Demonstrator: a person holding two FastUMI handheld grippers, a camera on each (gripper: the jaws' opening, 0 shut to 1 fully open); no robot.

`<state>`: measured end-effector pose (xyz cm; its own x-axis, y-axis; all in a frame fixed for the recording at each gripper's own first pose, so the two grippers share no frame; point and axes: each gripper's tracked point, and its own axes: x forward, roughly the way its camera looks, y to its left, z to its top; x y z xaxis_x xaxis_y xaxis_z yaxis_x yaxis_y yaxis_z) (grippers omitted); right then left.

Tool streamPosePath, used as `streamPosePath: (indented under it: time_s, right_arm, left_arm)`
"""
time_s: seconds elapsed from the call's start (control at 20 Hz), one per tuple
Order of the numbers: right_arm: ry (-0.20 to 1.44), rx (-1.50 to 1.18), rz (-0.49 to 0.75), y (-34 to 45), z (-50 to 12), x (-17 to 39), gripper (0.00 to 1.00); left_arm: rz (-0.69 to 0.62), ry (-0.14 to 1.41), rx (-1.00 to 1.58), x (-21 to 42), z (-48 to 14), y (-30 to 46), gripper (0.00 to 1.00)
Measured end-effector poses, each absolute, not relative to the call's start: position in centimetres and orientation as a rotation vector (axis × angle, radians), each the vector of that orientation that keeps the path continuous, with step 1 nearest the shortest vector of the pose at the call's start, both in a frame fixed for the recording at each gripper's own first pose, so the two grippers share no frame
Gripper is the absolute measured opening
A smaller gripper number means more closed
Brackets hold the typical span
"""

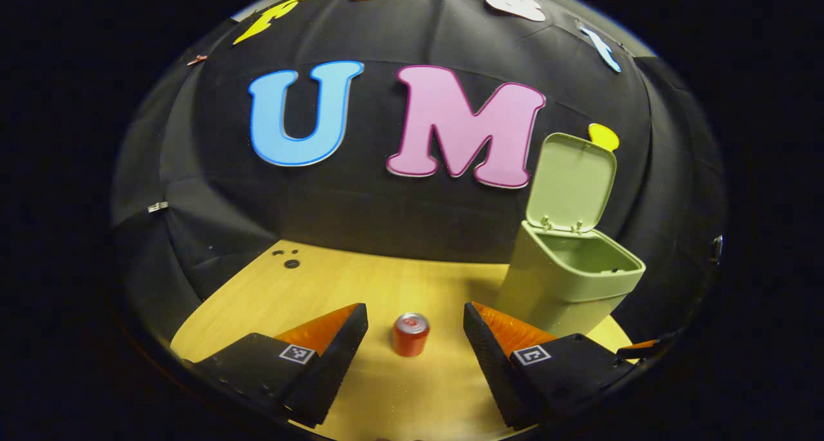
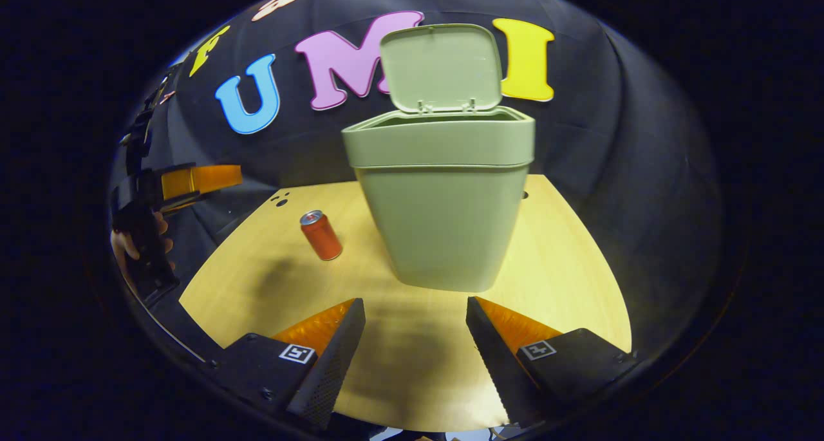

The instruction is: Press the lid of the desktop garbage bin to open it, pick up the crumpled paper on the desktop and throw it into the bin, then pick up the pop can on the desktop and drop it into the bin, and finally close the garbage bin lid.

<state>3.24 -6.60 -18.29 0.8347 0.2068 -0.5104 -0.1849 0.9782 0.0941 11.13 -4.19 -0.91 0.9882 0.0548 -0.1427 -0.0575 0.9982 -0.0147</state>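
Wide apart sit the left gripper (image 1: 415, 322) fingers, pop can (image 1: 410, 334) upright on the desk (image 1: 360, 286) between them, untouched. Right gripper (image 2: 415, 315) (also spread, empty) faces the garbage bin (image 2: 444, 209), lid (image 2: 441, 64) up.

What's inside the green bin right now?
The bin stands with its lid flipped up. The left gripper view looks into the top: bare green inner walls. The bottom is hidden by the rim, so whether the paper lies there can't be told. The can stands outside on the table.

Both views look low across the desk (image 1: 270, 299), sharing bin (image 2: 444, 209) and can (image 1: 410, 334).
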Motion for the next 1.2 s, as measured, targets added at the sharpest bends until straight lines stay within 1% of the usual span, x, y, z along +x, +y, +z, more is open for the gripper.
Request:
streamPosePath:
  time_s: [0.3,0.5,0.7,0.75,0.8,0.95,1.2]
  right_arm:
    - [0.553,0.015,0.293,1.2,-18.8,4.8,0.99]
    - [0.548,-0.016,0.349,5.9,-19.0,7.1,0.99]
    - [0.535,-0.043,0.361,9.3,-19.6,10.1,0.99]
    - [0.546,-0.048,0.360,9.9,-20.0,10.7,0.99]
    - [0.555,-0.046,0.355,10.5,-20.3,11.5,0.99]
    - [0.574,-0.027,0.333,12.1,-21.3,13.9,0.99]
    - [0.596,-0.045,0.340,14.4,-23.0,17.4,0.99]
  left_arm:
    - [0.189,0.174,-0.057,6.5,-3.6,3.9,0.96]
    - [0.233,0.213,-0.075,4.0,-6.3,7.7,0.96]
    - [0.271,0.251,-0.112,1.9,-8.8,10.3,0.96]
    - [0.281,0.260,-0.121,1.6,-9.5,10.8,0.99]
    - [0.292,0.266,-0.129,1.3,-10.1,11.3,0.96]
    - [0.314,0.299,-0.153,0.6,-12.2,12.7,0.96]
    - [0.342,0.344,-0.156,0.7,-14.8,14.3,0.96]
